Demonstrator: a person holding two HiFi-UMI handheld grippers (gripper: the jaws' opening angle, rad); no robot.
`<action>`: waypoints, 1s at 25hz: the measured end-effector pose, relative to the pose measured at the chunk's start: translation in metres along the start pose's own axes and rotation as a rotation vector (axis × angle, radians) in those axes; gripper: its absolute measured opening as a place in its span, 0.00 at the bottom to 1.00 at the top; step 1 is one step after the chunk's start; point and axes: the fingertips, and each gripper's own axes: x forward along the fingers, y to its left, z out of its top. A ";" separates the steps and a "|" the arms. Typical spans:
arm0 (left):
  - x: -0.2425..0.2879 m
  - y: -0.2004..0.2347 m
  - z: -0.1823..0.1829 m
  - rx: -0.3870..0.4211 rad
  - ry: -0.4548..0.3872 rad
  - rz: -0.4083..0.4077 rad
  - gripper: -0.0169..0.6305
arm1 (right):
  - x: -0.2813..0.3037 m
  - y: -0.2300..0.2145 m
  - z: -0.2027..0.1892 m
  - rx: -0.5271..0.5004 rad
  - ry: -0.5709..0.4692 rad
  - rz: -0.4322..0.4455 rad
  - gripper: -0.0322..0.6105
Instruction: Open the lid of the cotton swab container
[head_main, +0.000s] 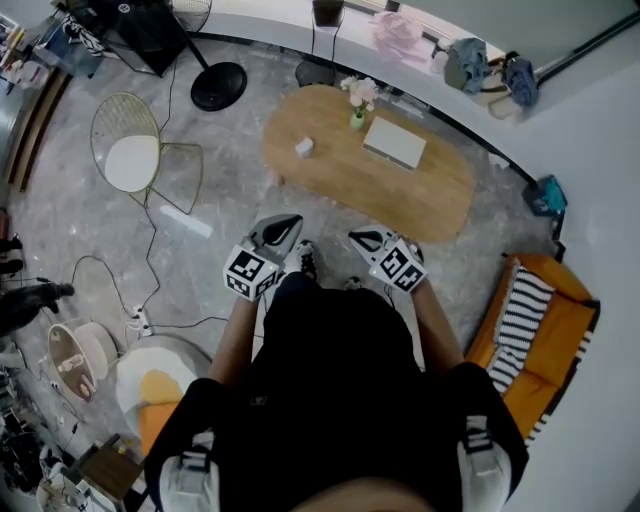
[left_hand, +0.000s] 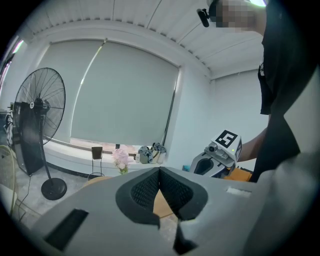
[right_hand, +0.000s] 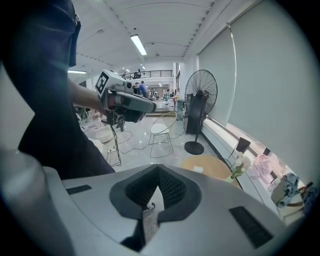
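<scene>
- Left gripper (left_hand: 160, 174) and right gripper (right_hand: 159, 172): jaws fully closed, holding nothing, short of the table (head_main: 425, 200).
- Small white container (head_main: 304, 147) sits on the table, well apart from both; lid too small to make out.

The cotton swab container (head_main: 304, 147) is a small, pale, blocky thing standing alone on the oval wooden tabletop (head_main: 420, 200), toward its left end in the head view, near the flower vase (head_main: 357, 120) but apart from it. It is too small to tell how its lid sits.
</scene>
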 end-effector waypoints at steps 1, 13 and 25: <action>0.001 0.005 0.002 0.002 -0.002 -0.006 0.03 | 0.003 -0.003 0.001 0.004 0.003 -0.004 0.04; 0.000 0.074 0.011 0.022 -0.010 -0.037 0.03 | 0.060 -0.037 0.033 0.017 0.056 -0.053 0.04; 0.004 0.111 0.006 0.030 0.013 -0.123 0.03 | 0.085 -0.043 0.037 0.074 0.107 -0.136 0.04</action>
